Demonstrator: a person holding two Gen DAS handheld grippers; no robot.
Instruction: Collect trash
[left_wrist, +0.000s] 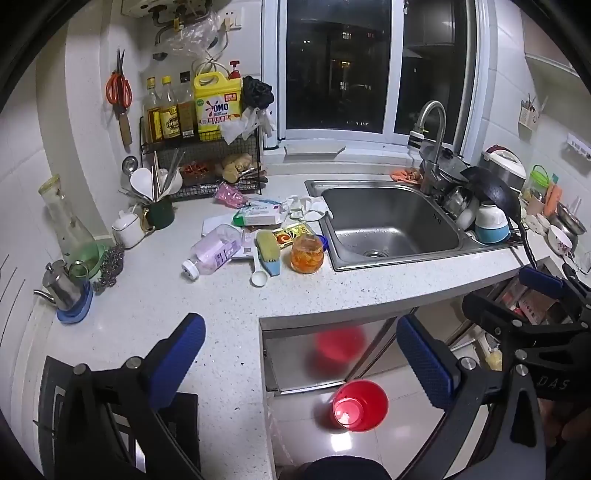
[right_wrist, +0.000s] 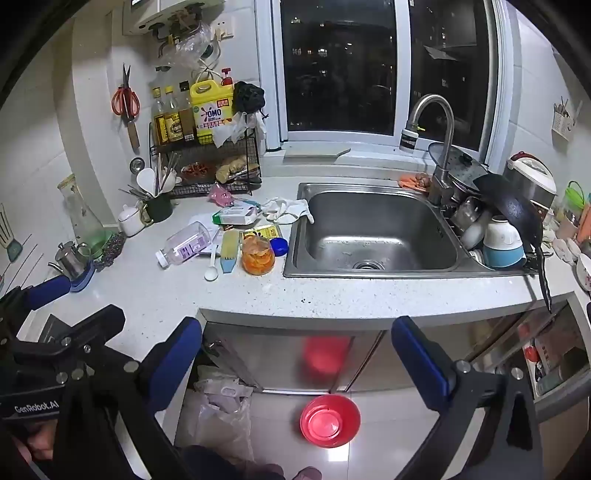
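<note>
Trash lies on the white counter left of the sink: an empty clear bottle (left_wrist: 212, 254) (right_wrist: 183, 245) on its side, a green-and-white carton (left_wrist: 258, 216) (right_wrist: 234, 215), a pink wrapper (left_wrist: 229, 194) (right_wrist: 219, 193), a yellow packet (left_wrist: 291, 234) (right_wrist: 263, 232), a crumpled white cloth (left_wrist: 308, 207) (right_wrist: 286, 208) and a jar of orange stuff (left_wrist: 306, 253) (right_wrist: 258, 255). A red bin (left_wrist: 360, 405) (right_wrist: 330, 420) stands on the floor below. My left gripper (left_wrist: 301, 363) is open and empty, held back from the counter. My right gripper (right_wrist: 295, 363) is open and empty too.
A steel sink (left_wrist: 391, 225) (right_wrist: 373, 229) with a tap, stacked dishes (left_wrist: 487, 221) and a black pan (right_wrist: 513, 210) at its right. A wire rack with bottles (left_wrist: 199, 147) at the back left. A brush and white spoon (left_wrist: 266, 254). A plastic bag (right_wrist: 221, 413) on the floor.
</note>
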